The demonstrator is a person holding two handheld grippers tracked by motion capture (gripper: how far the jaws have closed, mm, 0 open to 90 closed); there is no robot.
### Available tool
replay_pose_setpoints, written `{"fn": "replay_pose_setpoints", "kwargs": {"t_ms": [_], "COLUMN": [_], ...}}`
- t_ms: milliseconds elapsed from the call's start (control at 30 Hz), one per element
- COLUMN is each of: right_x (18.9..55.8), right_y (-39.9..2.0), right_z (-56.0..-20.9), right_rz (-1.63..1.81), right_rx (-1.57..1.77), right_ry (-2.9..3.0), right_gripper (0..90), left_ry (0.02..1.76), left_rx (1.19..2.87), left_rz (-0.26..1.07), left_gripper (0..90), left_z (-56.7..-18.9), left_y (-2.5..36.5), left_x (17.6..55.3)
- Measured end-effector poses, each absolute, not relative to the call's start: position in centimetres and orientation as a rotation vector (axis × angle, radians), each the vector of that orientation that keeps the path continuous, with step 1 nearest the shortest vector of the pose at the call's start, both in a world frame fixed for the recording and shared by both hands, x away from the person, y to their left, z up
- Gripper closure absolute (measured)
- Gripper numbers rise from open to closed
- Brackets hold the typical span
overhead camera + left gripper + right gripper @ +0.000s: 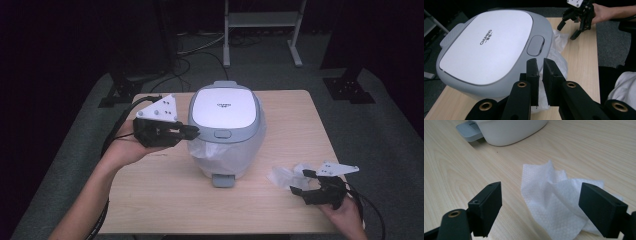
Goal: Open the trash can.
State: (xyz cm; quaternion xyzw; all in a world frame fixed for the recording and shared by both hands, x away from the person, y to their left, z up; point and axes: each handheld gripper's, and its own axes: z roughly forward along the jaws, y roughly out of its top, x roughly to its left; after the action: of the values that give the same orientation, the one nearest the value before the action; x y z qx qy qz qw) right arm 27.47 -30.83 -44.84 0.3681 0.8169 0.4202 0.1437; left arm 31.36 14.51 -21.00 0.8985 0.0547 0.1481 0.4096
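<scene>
A white and grey rice cooker (226, 131) stands near the middle of the wooden table (165, 200), lid down, with its grey front tab (223, 180) pointing toward the person's side. Bare wood runs wide on both sides of it and along the near edge, so there is open room to the front left and front right; behind it only a narrow strip of table remains before the far edge.

The left gripper (192, 132) is held above the table at the cooker's left flank, level with the lid rim, its tips just beside the grey rim. In the left gripper view its jaws stand nearly together with only a thin slit between them and nothing held; below them lies the lid (489, 47) with its oval release button (535, 45) just ahead of the tips, and thin white plastic shows against the cooker's lower body.

The right gripper (303, 182) sits low near the table's right front corner, well apart from the cooker. Its jaws are spread wide, one on each side of a crumpled white paper tissue (556, 202) that lies flat on the wood between them; the pads do not press on it. The tissue lies close to the right edge, with clear wood between it and the cooker's base
</scene>
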Motion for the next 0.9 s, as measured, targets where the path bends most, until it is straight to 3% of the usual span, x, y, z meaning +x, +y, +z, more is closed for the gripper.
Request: {"fn": "replay_pose_setpoints", "kwargs": {"t_ms": [900], "right_x": [27.6], "right_y": [-30.9], "right_z": [-44.8], "right_rz": [1.222], "right_rx": [1.049], "right_ry": [2.361], "right_gripper": [17.6], "left_ry": [0.090], "left_rx": [2.320], "left_rz": [0.314], "left_gripper": [82.6], "left_z": [-21.5], "left_y": [9.4], "left_x": [33.6]}}
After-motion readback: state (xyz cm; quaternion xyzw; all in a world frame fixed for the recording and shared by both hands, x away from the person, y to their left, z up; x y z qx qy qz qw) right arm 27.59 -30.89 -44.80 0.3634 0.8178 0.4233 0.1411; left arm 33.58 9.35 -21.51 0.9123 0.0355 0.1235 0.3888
